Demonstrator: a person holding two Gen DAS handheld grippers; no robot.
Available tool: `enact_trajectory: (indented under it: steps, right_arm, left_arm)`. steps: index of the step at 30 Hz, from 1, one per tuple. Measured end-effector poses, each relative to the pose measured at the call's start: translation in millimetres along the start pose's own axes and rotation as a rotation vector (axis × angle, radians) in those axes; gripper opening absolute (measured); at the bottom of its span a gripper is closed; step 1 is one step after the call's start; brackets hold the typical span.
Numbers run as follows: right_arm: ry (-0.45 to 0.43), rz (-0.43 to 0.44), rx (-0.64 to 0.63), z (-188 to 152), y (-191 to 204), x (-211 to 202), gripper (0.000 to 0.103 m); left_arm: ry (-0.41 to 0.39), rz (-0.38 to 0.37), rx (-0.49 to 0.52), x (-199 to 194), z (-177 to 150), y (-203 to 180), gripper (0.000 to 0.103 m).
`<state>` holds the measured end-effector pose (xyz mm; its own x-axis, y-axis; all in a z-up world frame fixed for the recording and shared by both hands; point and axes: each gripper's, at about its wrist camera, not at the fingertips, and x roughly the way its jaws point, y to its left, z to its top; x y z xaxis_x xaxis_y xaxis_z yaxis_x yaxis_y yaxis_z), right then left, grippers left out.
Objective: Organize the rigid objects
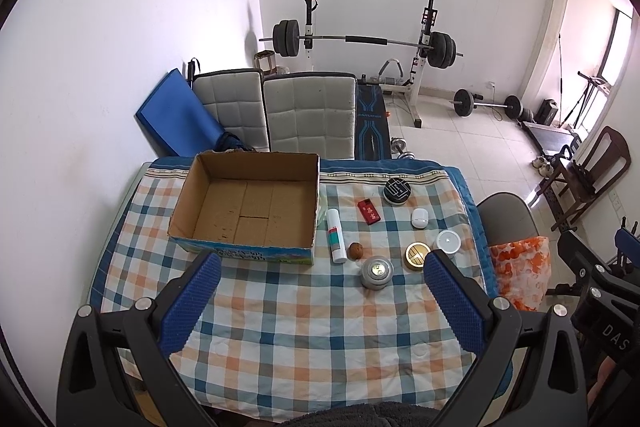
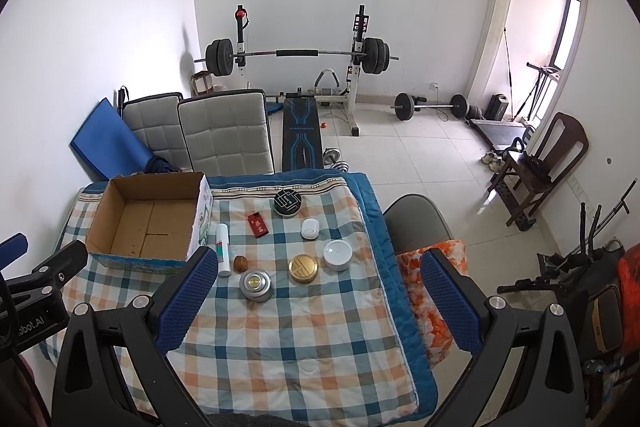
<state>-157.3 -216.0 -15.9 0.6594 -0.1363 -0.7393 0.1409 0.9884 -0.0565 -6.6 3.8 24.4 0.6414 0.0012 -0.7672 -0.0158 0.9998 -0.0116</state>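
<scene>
Your bench (image 1: 280, 327) wears a plaid quilt (image 2: 304, 339) in blue, orange and white, edged in blue. Behind it are white walls, 2 grey padded chairs (image 1: 310, 115), a blue mat (image 1: 176, 115) leaning on the wall, and a barbell rack (image 2: 296, 57) on a tiled floor.

The open cardboard box (image 1: 246, 205) sits far left on the bench. Right of it lie a white tube (image 1: 335, 235), a small brown nut-like ball (image 1: 355, 251), a red case (image 1: 368, 211), a black round tin (image 1: 397, 190), a white pod (image 1: 419, 218), a white round jar (image 1: 447, 242), a gold tin (image 1: 417, 255) and a silver puck (image 1: 376, 271).

Your left gripper (image 1: 322, 305) and right gripper (image 2: 316, 301) both hover with fingers spread, holding nothing.

The labels on the small items are too small to read. A finger partly covers the white round jar in the left wrist view.
</scene>
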Motion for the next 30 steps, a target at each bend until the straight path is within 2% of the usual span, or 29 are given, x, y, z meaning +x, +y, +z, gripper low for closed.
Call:
enact_trajectory:
  steps: [11, 21, 26, 30]
  right_arm:
    - [-0.006, 0.006, 0.000, 11.2, -1.2, -0.1, 0.103]
    - [-0.005, 0.008, 0.002, 8.0, -0.2, 0.2, 0.103]
    - [0.042, 0.025, 0.021, 17.2, -5.8, 23.2, 0.103]
    - [0.121, 0.018, 0.040, 24.5, -20.2, 69.2, 0.103]
  left_arm:
    - [-0.004, 0.005, -0.005, 0.1, 3.9, 1.7, 0.103]
    - [0.007, 0.002, -0.007, 3.5, 5.5, 2.3, 0.103]
    - [0.048, -0.018, -0.008, 38.5, 26.5, -3.0, 0.103]
    - [0.112, -0.029, 0.011, 92.0, 45.1, -15.8, 0.103]
